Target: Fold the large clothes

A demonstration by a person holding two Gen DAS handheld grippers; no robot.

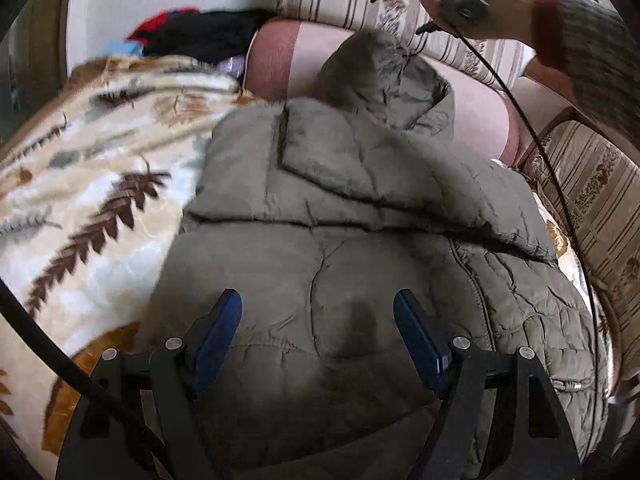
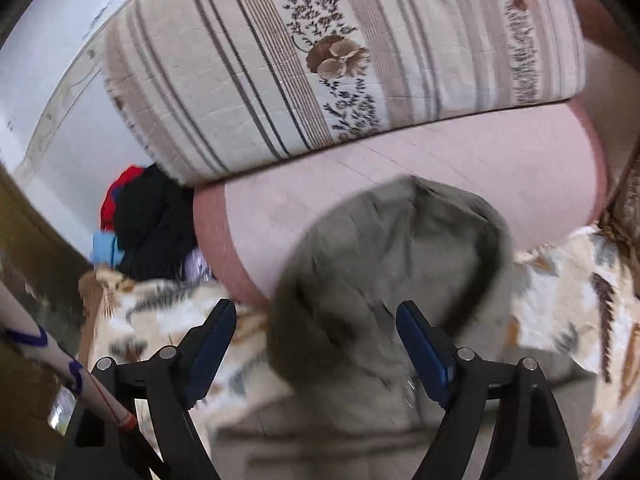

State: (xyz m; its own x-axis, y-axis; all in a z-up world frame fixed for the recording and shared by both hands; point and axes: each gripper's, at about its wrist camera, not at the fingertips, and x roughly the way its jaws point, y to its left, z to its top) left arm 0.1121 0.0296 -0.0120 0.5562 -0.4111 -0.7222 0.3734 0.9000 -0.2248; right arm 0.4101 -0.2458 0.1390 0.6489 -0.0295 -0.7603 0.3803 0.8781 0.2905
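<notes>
A bed or sofa surface is covered by a plush blanket (image 1: 92, 200), cream with brown leaf and feather prints, which is left bare on the near left and again on the far right in the right wrist view. Along the far edge a striped, flower-printed cushion (image 2: 320, 60) is stacked on a smooth pink bolster (image 2: 440, 168), so the far side is closed off; a second striped cushion bounds the right edge. In the far left corner a heap of black, red and blue clothes (image 1: 200, 36) is seen against the wall.

The olive quilted puffer jacket (image 1: 360, 208) is spread over the blanket's middle and right, its body folded across itself in a thick, stitched layer, its rounded hood (image 1: 384, 80) propped against the bolster.

The left gripper (image 1: 318, 320) is held above the jacket's near panel, its blue-padded fingers spread apart with nothing pinched. The right gripper (image 2: 316, 328) is poised over the hood, fingers likewise released and clear of the cloth; it is carried by a hand (image 1: 476, 4) in a knitted sleeve, with a black cable (image 1: 532, 128) trailing along the right.
</notes>
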